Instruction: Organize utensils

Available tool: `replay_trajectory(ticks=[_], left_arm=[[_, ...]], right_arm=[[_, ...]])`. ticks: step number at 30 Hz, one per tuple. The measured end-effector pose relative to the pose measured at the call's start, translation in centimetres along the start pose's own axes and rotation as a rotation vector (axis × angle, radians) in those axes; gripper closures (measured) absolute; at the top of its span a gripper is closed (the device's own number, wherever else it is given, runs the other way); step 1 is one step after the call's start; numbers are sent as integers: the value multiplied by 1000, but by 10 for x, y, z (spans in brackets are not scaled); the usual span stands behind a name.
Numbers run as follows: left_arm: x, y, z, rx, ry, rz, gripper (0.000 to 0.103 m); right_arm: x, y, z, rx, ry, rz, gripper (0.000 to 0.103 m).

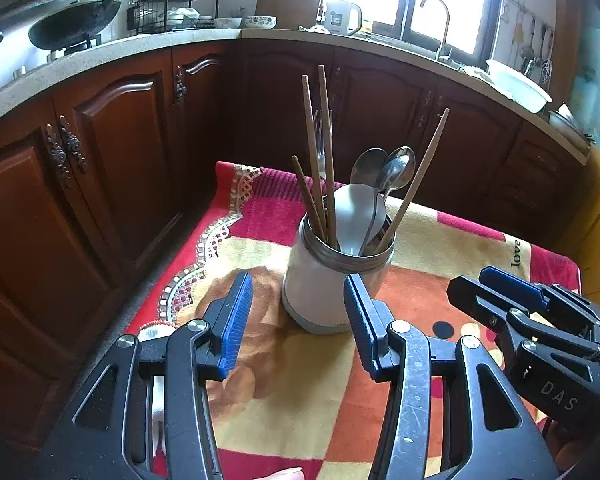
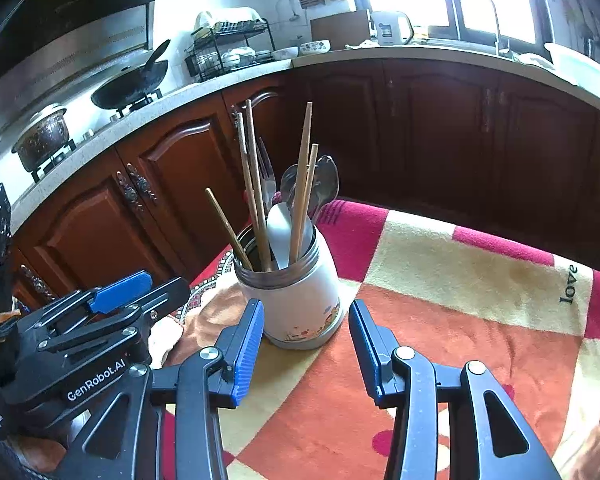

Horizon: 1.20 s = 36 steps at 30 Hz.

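Left wrist view: all visible chopsticks (image 1: 327,152) and spoons (image 1: 396,172) stand in the holder (image 1: 324,288), no loose utensil remains on the cloth (image 1: 308,400), and both the left gripper (image 1: 298,320) and right gripper (image 2: 306,352) are spread wide, empty.

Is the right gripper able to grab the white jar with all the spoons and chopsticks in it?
Probably yes. The right gripper is open, the white jar stands right ahead on the blanket, and nothing lies between them.

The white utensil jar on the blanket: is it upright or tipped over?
Upright. The jar stands on its base on the blanket, mouth up, with chopsticks and spoons sticking out.
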<state>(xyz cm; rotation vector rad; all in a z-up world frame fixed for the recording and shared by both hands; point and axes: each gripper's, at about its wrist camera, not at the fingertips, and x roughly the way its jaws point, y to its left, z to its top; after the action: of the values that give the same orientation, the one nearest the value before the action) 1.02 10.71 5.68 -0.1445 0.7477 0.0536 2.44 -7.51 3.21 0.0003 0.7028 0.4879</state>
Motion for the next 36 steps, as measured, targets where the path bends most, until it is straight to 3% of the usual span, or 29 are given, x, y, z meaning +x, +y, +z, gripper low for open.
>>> replay_trajectory(ticks=[8, 36], left_arm=[[0, 0, -3, -5, 7, 4, 56], [1, -9, -8, 17, 24, 2, 56]], right_arm=[[-4, -2, -1, 3, -5, -22, 50], [-2, -6, -3, 3, 8, -24, 50]])
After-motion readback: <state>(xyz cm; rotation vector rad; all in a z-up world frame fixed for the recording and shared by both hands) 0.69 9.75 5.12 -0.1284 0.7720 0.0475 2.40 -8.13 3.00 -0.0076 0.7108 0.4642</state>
